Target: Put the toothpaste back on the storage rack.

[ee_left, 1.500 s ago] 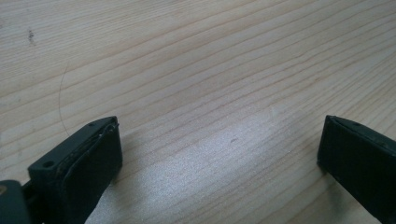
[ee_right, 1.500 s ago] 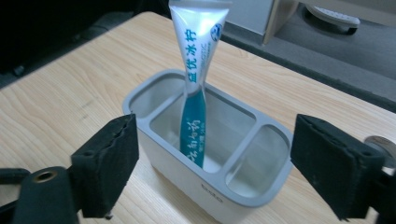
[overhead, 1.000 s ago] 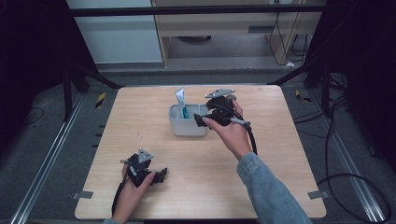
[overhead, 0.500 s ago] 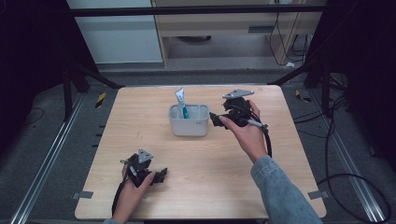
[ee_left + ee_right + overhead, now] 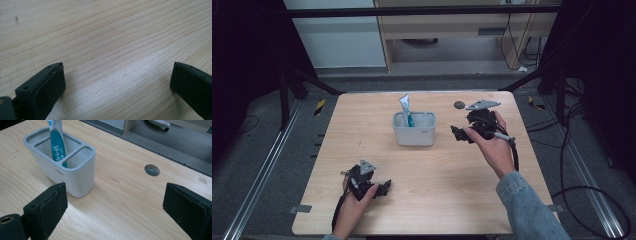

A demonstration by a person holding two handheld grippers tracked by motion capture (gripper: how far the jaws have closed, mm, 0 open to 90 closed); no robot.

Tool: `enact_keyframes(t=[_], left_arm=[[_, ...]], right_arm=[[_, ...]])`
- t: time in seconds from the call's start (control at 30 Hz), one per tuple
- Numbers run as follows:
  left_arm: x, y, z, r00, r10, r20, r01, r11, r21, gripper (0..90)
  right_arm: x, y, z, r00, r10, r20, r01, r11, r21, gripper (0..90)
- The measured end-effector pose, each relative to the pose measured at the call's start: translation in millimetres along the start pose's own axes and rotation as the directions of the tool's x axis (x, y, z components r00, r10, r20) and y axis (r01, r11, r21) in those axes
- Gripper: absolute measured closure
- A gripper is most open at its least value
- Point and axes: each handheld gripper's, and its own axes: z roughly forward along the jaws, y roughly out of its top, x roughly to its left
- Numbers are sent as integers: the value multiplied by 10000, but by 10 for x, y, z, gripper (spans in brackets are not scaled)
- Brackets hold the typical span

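Looking down from the high view, we've got a light wooden table (image 5: 437, 165) with a grey holder (image 5: 414, 128) sitting a bit back of centre. It's one of those caddies split into compartments, and a blue and white tube (image 5: 406, 111) stands in one of the left ones, tilted a little, with its top poking up past the rim.

Our right claw (image 5: 460, 135) is held above the table just to the right of the holder, apart from it. In the right gripper view we see its two black pads spread wide with nothing between them, just bare wood. The holder (image 5: 65, 162) sits off to the left in that view, near the left pad, and the tube (image 5: 58, 141) rises out of the middle slot there. A small round grey cap (image 5: 152, 169) is set into the tabletop further back, near the far edge.

Our left claw (image 5: 383, 188) is down at the near left part of the table, well apart from the holder, and seems to rest on the wood. In the left gripper view its pads are also wide apart and empty, with only wood grain between them.
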Motion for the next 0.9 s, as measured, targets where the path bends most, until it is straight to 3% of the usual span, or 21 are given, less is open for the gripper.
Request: enact_keyframes(t=[0.57,0.67,0.9], left_arm=[[0,0,0,10000,3,-2,-3,10000,0,0],[0,0,0,10000,1,-1,-1,10000,-2,0],[0,0,0,10000,0,-2,0,10000,-3,0]], right_arm=[[-415,-464,-114,9946,733,730,-760,9964,361,117],[-510,-579,-66,9915,1004,822,-1047,9933,495,130],[-595,-772,47,9902,1092,868,-1170,9891,898,165]])
